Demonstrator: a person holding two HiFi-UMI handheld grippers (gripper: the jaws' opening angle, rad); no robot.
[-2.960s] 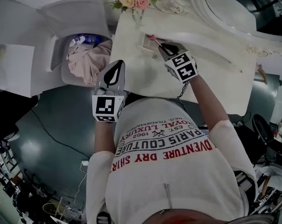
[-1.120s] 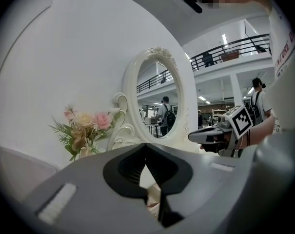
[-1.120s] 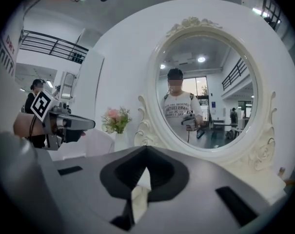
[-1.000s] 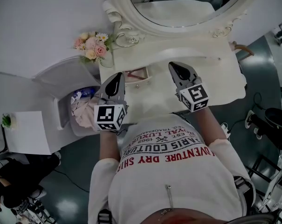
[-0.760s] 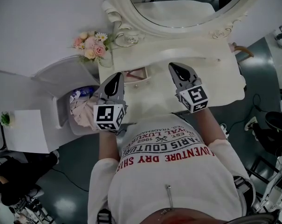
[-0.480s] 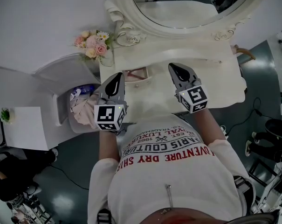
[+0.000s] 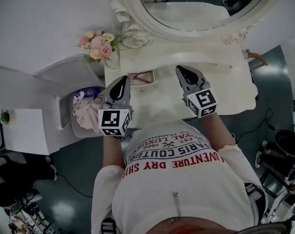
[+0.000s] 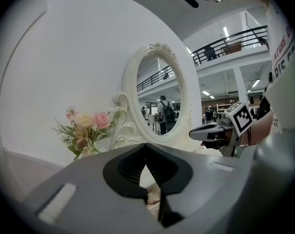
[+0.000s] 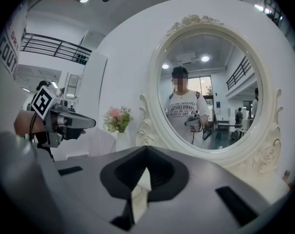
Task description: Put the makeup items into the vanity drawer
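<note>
The white vanity point(image 7: 230, 89) has a small drawer point(image 7: 146, 85) standing open at its left front, with pinkish items point(image 7: 143, 76) inside that are too small to make out. My left gripper point(image 7: 122, 78) hovers just left of the drawer, shut and holding nothing. My right gripper point(image 7: 181, 68) hangs over the tabletop to the drawer's right, also shut and empty. In the left gripper view the shut jaws point(image 8: 148, 179) point at the mirror, and the right gripper point(image 8: 210, 130) shows alongside. The right gripper view shows its own shut jaws point(image 9: 140, 184) and the left gripper point(image 9: 74, 123).
An oval mirror point(image 7: 201, 4) in an ornate white frame rises behind the tabletop. A vase of pink flowers point(image 7: 98, 45) stands at the vanity's back left corner. A white bin with pink cloth point(image 7: 86, 113) sits on the floor to the left.
Three seconds back my right gripper reached at the drawer with a pink item by its tips; it has since pulled back to the right. Over the last second both grippers barely moved.
</note>
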